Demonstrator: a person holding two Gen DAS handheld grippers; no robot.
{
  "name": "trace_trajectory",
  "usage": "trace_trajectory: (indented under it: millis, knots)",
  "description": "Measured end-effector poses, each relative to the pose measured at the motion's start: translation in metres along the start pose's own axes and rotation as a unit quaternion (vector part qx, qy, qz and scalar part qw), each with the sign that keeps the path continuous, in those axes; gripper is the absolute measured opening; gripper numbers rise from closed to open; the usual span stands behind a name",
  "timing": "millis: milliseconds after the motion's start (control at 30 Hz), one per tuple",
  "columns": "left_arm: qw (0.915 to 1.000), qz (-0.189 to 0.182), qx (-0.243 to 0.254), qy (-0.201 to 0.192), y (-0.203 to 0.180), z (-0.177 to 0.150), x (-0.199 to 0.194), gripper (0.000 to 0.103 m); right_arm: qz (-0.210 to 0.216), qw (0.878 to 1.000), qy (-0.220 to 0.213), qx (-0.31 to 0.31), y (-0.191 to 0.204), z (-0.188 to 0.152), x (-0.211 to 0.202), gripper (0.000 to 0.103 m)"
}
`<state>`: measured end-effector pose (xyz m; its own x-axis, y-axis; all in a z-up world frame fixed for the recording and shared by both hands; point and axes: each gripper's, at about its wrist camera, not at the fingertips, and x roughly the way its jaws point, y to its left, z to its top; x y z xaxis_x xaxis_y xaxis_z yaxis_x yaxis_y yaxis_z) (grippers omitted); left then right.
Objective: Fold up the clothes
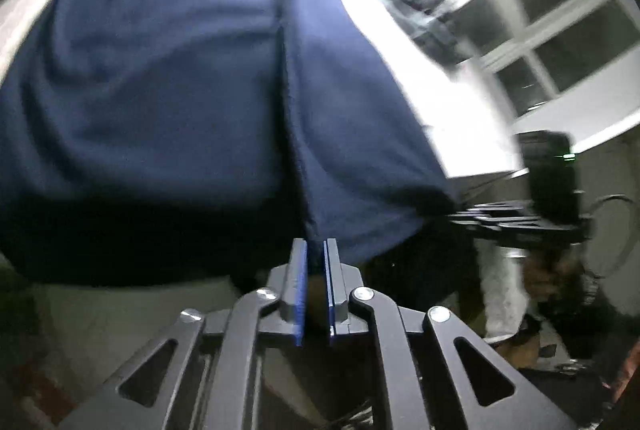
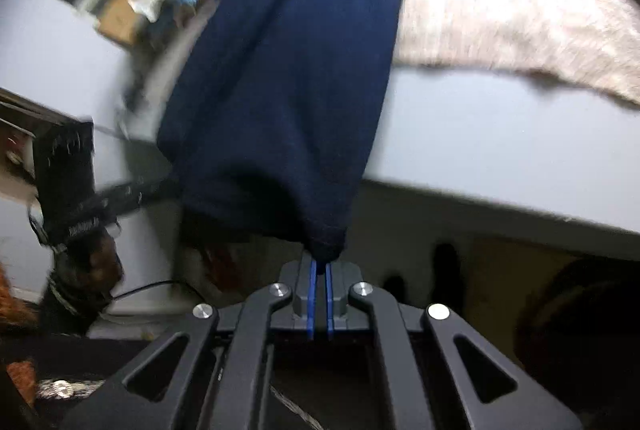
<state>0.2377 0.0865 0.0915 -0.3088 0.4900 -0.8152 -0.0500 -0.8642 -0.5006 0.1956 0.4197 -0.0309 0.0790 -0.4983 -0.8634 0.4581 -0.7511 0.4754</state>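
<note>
Left wrist view shows a navy garment hanging lifted above the pale desk, a beige cloth lying there behind it. The left claw pinches its hem; the right claw is clamped on another edge.

Navy garment: matt cloth; beige textile: fuzzy.

The garment is showing a plain dark navy blue with no print, and a second cloth lying on the surface is showing a heathered beige-pink. The surface is looking pale grey-white. Both grippers, left and right, are showing black frames, bright blue pads and silver screws.
</note>
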Motion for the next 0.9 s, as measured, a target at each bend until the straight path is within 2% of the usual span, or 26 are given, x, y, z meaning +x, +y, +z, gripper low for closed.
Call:
trace_trajectory:
  millis: [33,67,133,267,333,400,467,567,633,667,767,833,900]
  knots:
    - [0.9999,0.013,-0.004,0.007,0.004,0.001,0.000,0.006,-0.010,1.000,0.015,-0.002,-0.001,-0.001,-0.004,0.005]
    - [0.9998,0.018,0.000,-0.005,0.005,0.002,-0.009,0.007,-0.020,0.999,0.029,-0.004,-0.001,-0.001,-0.008,0.005]
    - [0.9985,0.041,0.022,-0.028,0.001,0.009,-0.033,0.012,-0.026,0.999,0.021,-0.003,-0.004,-0.001,-0.031,0.006]
    - [0.9919,0.070,0.067,-0.082,-0.014,0.041,-0.074,0.020,-0.009,0.997,-0.072,0.021,-0.020,0.028,-0.122,0.009]
    - [0.9882,0.075,0.092,-0.097,-0.028,0.067,-0.078,0.022,-0.018,0.993,-0.114,0.025,-0.028,0.051,-0.150,0.024]
    - [0.9839,0.079,0.116,-0.111,-0.041,0.094,-0.080,0.023,-0.033,0.987,-0.152,0.032,-0.043,0.086,-0.173,0.026]
    - [0.9806,0.083,0.137,-0.114,-0.056,0.127,-0.059,0.027,-0.045,0.982,-0.183,0.031,-0.059,0.133,-0.181,0.026]
    - [0.9751,0.089,0.167,-0.116,-0.078,0.175,-0.027,0.030,-0.069,0.977,-0.201,0.036,-0.073,0.221,-0.161,0.026]
    - [0.9768,0.097,0.163,-0.099,-0.085,0.203,0.004,0.030,-0.077,0.974,-0.205,0.056,-0.094,0.272,-0.146,0.026]
    - [0.9775,0.095,0.166,-0.089,-0.087,0.215,0.018,0.031,-0.074,0.973,-0.204,0.073,-0.106,0.301,-0.136,0.026]
    - [0.9737,0.128,0.179,-0.057,-0.089,0.244,0.059,0.031,-0.056,0.973,-0.190,0.115,-0.132,0.383,-0.089,0.026]
    - [0.9755,0.130,0.172,-0.044,-0.082,0.249,0.069,0.031,-0.047,0.974,-0.174,0.138,-0.146,0.421,-0.063,0.026]
    - [0.9771,0.132,0.164,-0.031,-0.074,0.255,0.079,0.031,-0.029,0.973,-0.157,0.168,-0.159,0.444,-0.042,0.026]
